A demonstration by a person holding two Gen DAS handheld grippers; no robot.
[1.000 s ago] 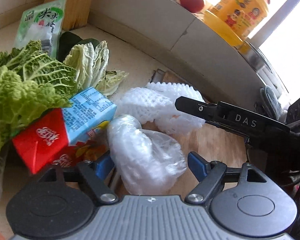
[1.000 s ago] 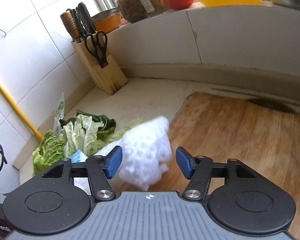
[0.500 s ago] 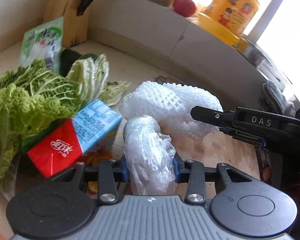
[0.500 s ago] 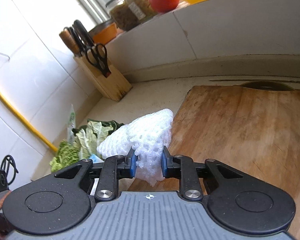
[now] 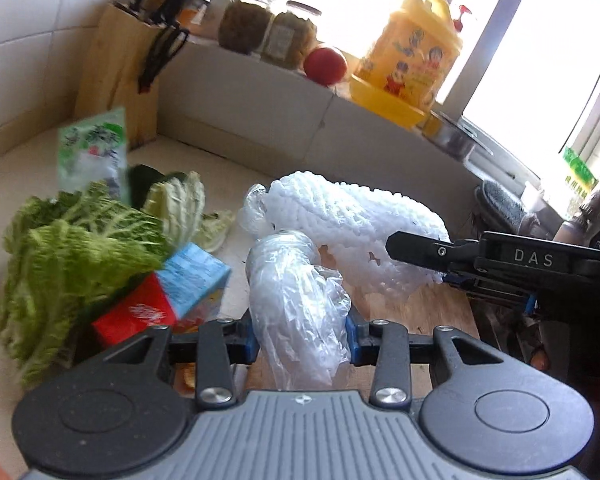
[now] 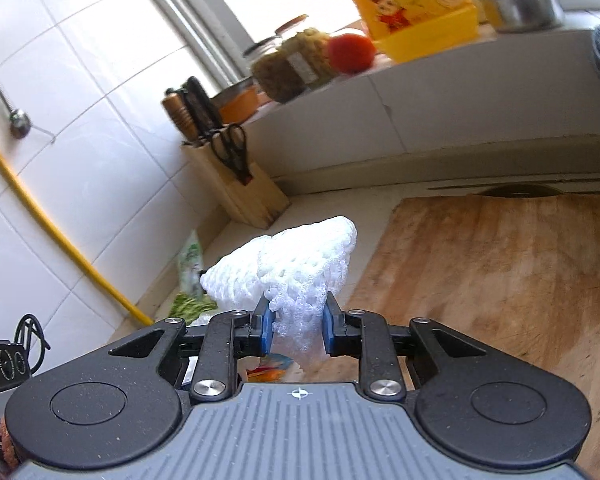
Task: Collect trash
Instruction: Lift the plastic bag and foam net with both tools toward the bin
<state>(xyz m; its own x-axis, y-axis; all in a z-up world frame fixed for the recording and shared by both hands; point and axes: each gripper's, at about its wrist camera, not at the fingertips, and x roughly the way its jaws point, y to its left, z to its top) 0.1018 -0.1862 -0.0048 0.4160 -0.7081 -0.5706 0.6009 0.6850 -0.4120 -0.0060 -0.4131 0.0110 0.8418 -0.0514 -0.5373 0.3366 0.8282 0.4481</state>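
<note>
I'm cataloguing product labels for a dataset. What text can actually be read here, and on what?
"DAS": white letters on the black right gripper.
Green snack packet: print blurred.
Red-and-blue carton: print blurred.
Yellow oil jug: label characters unreadable.
Green window sticker: too small.

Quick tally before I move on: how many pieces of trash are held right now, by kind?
Crumpled clear plastic bag, in left tool: 1
White foam fruit net, in right tool: 1
Total held: 2
</note>
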